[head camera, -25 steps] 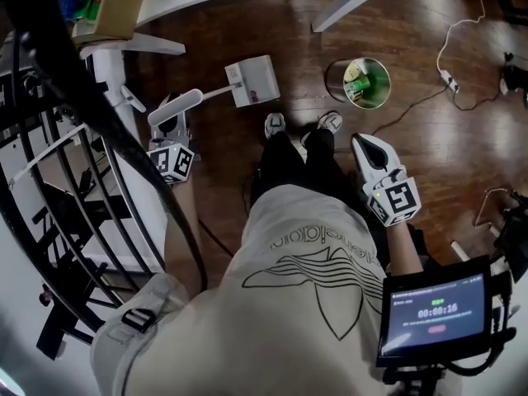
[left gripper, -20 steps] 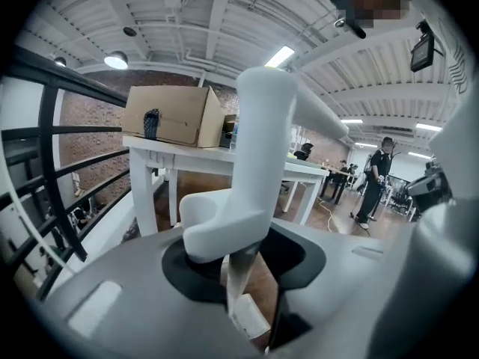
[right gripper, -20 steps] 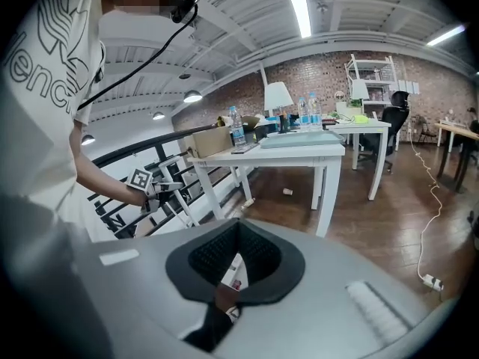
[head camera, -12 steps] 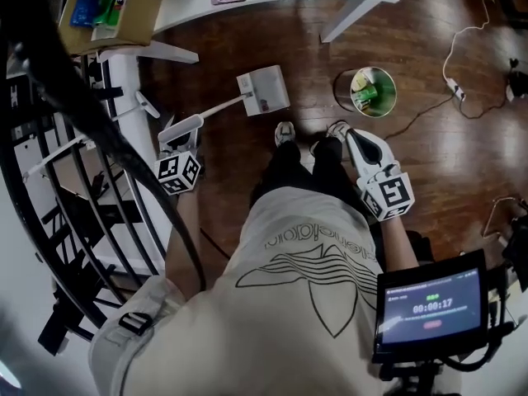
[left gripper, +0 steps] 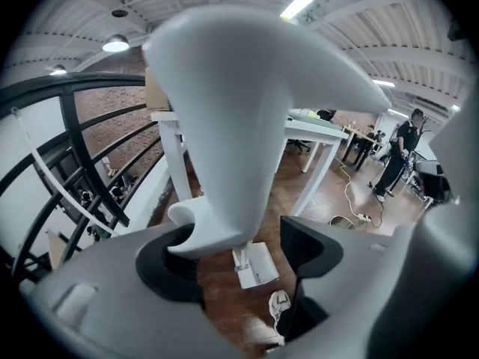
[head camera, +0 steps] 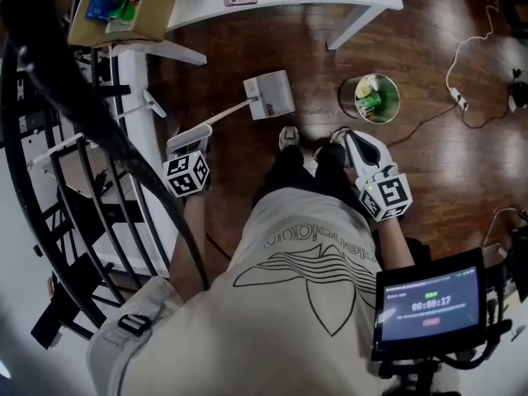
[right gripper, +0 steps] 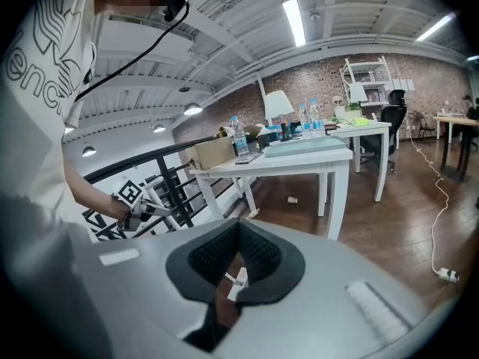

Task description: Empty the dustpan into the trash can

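Dustpan [head camera: 270,96] diagonal: pan end upper right, handle lower left.

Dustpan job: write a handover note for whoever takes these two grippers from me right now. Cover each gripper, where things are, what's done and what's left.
Left gripper: open. Its jaws have just been opening, and the dustpan's white handle stands between them, not clamped.
Right gripper: shut, nothing in it.
Dustpan: flat on the wood floor.
Trash can: on the floor to the dustpan's right in the head view, apart from it, with green and yellow litter inside.
Done: the left gripper is at the handle.
Left: close on the handle, lift the dustpan, carry it over the can and tip it out.
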`<state>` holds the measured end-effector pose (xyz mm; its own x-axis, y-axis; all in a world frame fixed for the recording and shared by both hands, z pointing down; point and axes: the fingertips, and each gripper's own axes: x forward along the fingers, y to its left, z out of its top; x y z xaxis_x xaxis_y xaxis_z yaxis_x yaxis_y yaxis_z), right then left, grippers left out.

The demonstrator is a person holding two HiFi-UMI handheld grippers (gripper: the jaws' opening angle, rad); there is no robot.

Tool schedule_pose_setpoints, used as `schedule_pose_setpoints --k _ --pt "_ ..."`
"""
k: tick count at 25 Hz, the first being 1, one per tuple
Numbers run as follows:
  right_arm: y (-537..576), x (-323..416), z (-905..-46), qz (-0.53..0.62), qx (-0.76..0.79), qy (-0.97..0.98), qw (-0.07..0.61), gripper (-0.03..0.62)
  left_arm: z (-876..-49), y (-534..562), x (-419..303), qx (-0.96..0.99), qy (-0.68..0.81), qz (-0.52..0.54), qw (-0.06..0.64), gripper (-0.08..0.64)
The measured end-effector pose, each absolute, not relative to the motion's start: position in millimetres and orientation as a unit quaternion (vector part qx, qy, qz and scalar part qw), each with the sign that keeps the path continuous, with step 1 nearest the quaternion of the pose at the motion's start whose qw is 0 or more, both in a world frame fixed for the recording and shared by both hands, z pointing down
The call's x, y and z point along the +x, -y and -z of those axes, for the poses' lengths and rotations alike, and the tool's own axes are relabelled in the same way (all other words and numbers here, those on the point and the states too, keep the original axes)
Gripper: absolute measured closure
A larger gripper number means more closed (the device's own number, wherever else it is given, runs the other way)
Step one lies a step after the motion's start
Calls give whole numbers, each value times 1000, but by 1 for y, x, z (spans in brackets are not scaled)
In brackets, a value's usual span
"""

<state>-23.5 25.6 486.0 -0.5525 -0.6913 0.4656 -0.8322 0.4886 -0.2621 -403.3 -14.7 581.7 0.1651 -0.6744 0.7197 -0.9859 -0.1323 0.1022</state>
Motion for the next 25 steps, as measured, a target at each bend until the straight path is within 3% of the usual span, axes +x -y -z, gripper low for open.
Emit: schedule_pose_setpoints --k 9,10,11,12,19,25 --pt "-29 -21 -482 -232 455 850 131 589 -574 -19 -414 668 629 -259 302 114" --pt "-30 -19 -481 -232 458 849 128 590 -571 -22 -406 680 618 -254 303 129" --pt "-30 -17 -479 -232 461 847 125 590 -567 -24 -392 701 598 -244 301 240" --pt "-29 -15 -478 -233 465 846 121 591 -562 -25 -374 730 572 -225 300 544" --pt "-32 2 -463 -219 496 834 101 591 -506 -16 -199 900 336 -126 248 540" --pt "-48 33 -451 -212 543 808 77 591 -450 -16 -107 955 220 -62 191 540"
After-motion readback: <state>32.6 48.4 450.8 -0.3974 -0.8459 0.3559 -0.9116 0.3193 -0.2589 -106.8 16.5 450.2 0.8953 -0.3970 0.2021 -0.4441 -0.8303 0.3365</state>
